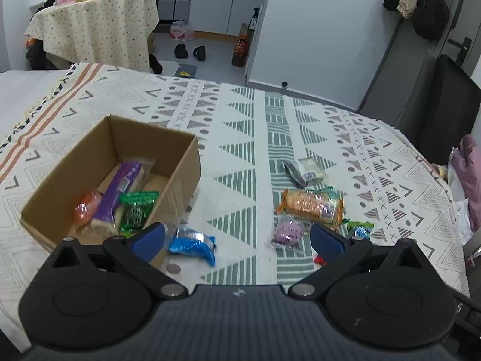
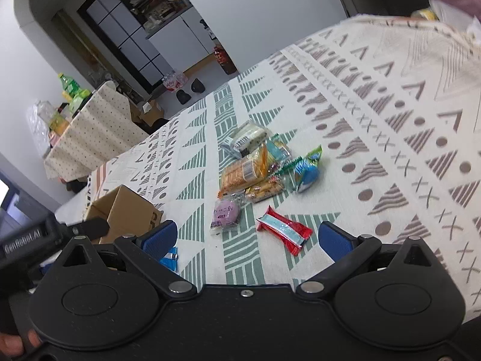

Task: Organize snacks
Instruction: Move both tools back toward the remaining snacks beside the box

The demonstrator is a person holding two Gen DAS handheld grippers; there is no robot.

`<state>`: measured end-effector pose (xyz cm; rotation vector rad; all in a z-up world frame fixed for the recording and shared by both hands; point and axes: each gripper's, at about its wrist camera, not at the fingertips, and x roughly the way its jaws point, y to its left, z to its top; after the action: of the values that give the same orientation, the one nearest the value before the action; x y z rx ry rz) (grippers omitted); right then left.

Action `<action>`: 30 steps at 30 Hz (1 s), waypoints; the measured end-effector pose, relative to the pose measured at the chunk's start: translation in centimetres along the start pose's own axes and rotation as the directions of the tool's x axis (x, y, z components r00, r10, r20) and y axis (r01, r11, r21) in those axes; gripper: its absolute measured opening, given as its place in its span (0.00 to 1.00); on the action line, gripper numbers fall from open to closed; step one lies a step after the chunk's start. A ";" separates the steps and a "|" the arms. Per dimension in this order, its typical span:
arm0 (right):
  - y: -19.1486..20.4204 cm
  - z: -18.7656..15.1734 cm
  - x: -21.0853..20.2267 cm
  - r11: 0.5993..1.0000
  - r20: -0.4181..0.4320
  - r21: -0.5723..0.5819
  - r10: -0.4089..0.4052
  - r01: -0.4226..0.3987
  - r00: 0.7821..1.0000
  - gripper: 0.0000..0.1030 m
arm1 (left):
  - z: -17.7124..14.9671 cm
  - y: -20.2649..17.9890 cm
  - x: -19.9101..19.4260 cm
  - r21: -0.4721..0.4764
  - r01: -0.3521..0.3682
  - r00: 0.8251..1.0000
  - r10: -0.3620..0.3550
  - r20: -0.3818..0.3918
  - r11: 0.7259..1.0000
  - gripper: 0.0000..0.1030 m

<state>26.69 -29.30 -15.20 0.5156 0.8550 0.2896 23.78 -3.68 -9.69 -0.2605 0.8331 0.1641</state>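
Note:
A cardboard box (image 1: 177,174) on the patterned cloth holds a purple bar (image 1: 120,189), a green packet (image 1: 136,210) and an orange sweet (image 1: 85,209). My left gripper (image 1: 237,237) hangs open above the cloth, a blue wrapper (image 1: 192,245) just inside its left finger. Loose snacks lie to the right: an orange biscuit pack (image 1: 311,206), a purple pastry (image 1: 288,231), a grey-white packet (image 1: 303,170). My right gripper (image 2: 248,236) is open over a red bar (image 2: 284,230), with the purple pastry (image 2: 225,212), biscuit pack (image 2: 243,173) and a blue-green packet (image 2: 308,170) beyond. The box (image 2: 126,210) sits at left.
The cloth-covered surface (image 1: 240,126) drops off at its far and right edges. A second table with a dotted cloth (image 1: 96,27) stands across the room with bottles on it. The left gripper's body (image 2: 27,237) shows at the left of the right wrist view, a hand under it.

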 end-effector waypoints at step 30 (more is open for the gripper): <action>-3.8 0.0 4.7 0.986 -0.120 0.144 0.105 -0.087 0.987 0.86 | -3.6 -2.4 8.8 0.184 -0.233 0.972 0.234 0.015 0.955 0.63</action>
<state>29.81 -30.44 -20.31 0.6748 0.9805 0.3561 27.61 -6.69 -18.18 0.0133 0.8795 0.3056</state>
